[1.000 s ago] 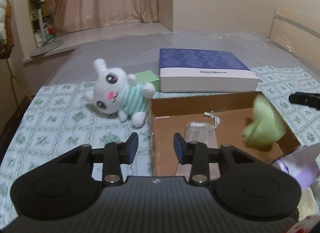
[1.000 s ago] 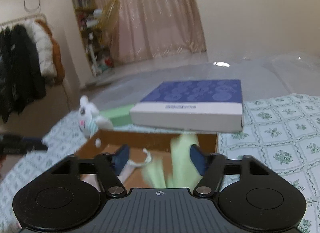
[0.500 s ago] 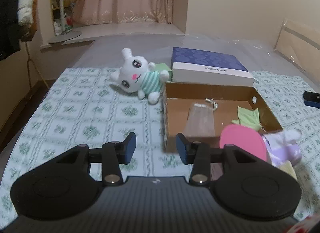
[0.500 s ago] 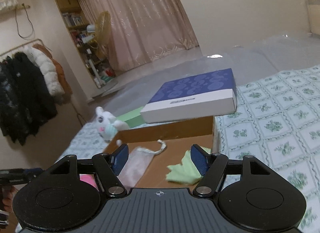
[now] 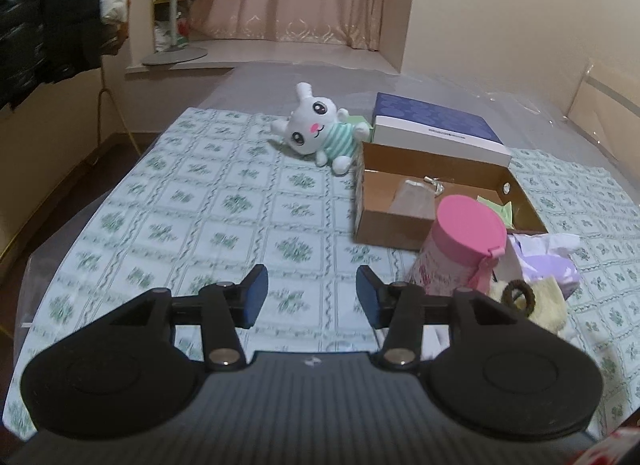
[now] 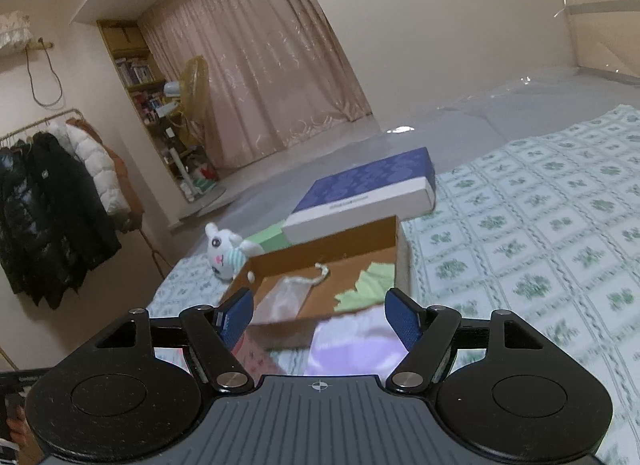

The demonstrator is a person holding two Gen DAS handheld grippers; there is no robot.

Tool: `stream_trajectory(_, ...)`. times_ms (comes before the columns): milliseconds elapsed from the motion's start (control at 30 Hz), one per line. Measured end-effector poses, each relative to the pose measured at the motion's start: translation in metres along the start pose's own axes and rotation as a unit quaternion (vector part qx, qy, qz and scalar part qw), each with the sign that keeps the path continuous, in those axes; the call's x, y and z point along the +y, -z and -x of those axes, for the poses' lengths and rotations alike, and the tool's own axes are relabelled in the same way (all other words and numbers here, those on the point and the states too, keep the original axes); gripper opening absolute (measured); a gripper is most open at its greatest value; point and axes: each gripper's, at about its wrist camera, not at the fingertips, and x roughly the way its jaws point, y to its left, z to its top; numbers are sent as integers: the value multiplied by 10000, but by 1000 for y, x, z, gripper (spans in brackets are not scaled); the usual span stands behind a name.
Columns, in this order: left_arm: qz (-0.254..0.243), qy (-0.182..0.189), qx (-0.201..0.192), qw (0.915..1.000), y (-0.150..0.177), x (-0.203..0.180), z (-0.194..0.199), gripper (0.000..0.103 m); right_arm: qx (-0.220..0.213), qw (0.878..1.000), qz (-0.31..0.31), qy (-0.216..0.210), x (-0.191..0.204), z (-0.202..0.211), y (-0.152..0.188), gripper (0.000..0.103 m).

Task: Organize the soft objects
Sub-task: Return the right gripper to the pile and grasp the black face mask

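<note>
Left hand-held gripper (image 5: 312, 295) widened, empty, farther from cardboard box (image 5: 390, 225).

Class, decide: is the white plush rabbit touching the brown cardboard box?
Cannot tell. In the left wrist view the white plush rabbit's foot reaches the brown cardboard box's corner, but no contact or gap shows plainly.

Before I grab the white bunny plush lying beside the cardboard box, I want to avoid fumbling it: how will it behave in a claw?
The bunny plush looks stuffed and fuzzy, so it will probably squash under the pads rather than slip. It seems light for its bulk. Its thin ear and limbs would likely flop if pinched alone; the striped body looks the safer hold.
</note>
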Motion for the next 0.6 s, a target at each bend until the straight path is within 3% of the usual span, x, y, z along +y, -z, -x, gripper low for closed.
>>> stream_trajectory(600, 465, -14, 158, 9988, 57, 8, 52, 48, 948, 9955, 71, -35, 45, 25, 77, 72)
